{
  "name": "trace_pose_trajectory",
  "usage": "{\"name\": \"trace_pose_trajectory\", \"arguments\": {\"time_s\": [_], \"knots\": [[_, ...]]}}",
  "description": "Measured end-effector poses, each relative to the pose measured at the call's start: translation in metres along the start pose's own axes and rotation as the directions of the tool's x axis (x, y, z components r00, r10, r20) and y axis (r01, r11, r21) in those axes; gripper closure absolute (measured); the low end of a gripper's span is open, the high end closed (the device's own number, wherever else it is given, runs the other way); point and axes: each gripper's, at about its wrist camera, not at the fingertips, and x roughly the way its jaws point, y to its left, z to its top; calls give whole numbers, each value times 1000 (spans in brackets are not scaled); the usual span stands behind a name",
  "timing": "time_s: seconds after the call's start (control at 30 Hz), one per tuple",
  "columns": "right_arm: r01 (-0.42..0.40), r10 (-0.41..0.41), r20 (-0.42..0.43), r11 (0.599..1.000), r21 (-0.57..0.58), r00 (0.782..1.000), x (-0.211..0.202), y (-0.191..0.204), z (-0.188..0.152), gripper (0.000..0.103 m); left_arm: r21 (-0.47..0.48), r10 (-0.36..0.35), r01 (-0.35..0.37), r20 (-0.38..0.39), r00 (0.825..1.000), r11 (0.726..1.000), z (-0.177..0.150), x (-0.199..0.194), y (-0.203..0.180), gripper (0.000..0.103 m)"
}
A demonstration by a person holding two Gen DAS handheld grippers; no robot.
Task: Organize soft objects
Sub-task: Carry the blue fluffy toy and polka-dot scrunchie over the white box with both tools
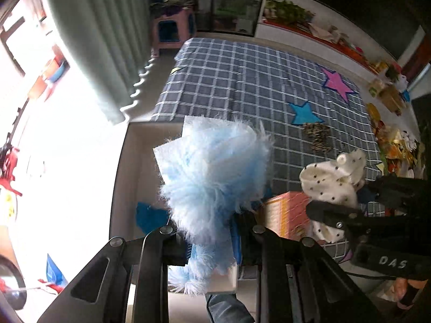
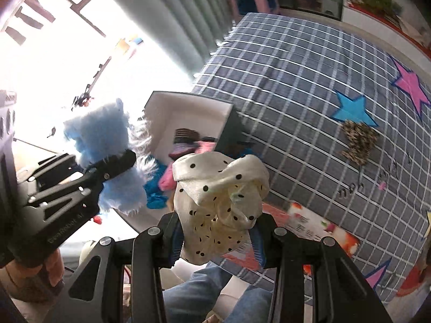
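Over the near edge of the bed [image 1: 242,80], we hold two soft things aloft, one in each gripper. Our left gripper [image 1: 212,239] is clenched on a fluffy light-blue plush cloth [image 1: 212,172]: its lower end is pinched between the fingers [image 1: 172,242], and the rest fans up and forward past their tips, hiding most of the open white box [image 1: 134,161] off the bed's left edge. Our right gripper [image 2: 218,239] is clamped on a cream polka-dot cloth [image 2: 221,193], bunched between the fingers [image 2: 172,239] and bulging out above them.

From the right wrist camera, the white box [image 2: 188,113] stands against the bed's left edge with pink, blue and dark fabrics piled inside it. On the grey checked bedspread [image 2: 296,80], a small leopard-print cloth [image 2: 359,142] lies just below a blue star patch [image 2: 353,109], well clear of both grippers; a pink star patch [image 2: 412,86] sits nearer the right edge. A printed orange-and-white carton [image 2: 320,228] rests at the near edge, just beside the polka-dot cloth. Denim-clad legs [image 2: 204,290] show below the fingers.
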Motion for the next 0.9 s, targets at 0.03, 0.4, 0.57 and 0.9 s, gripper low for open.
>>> {"name": "trace_pose_trajectory", "arguments": {"time_s": [0.03,0.4,0.57,0.9], "knots": [[-3,3,-4,1000,-13,1000,2,7,1,60,-10,2,-2,-4,1000,1000,-4,0,5,78],[-15,7,-65,993,-117,998,29,61,6,60,-106,28,-33,-51,998,994,-41,11,50,78],[-5,-8,-87,989,-151,996,39,75,8,60,-127,32,-40,-59,998,991,-50,13,62,78],[0,-22,-111,981,-194,994,48,94,12,60,-147,13,-23,-68,998,989,-59,18,74,78]]}}
